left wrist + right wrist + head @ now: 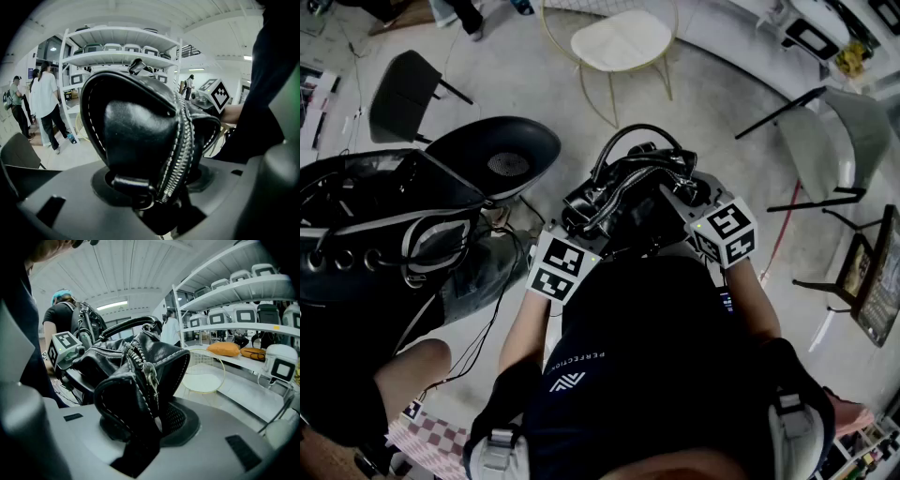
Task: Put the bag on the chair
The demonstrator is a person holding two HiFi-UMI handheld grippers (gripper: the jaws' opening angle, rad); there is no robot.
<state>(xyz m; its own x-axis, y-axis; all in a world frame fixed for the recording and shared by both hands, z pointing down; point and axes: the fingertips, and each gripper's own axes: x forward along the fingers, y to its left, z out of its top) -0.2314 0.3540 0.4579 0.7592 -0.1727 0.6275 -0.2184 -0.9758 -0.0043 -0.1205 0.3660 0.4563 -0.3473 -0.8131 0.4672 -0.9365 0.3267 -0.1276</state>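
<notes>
bag (623, 202) — held aloft | left gripper (569, 228) pinching one end | right gripper (680, 202) pinching other end

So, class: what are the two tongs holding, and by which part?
A black bag: left tongs clamp one zipped end, right tongs the other.

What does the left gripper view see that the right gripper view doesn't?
Only the left gripper view shows a grey chair back low at the left, and a person with a backpack at the far left edge. Only the right gripper view shows orange cushions on a shelf and a person in a teal cap. Both show the black bag filling the middle, close up, with white shelves behind it.
</notes>
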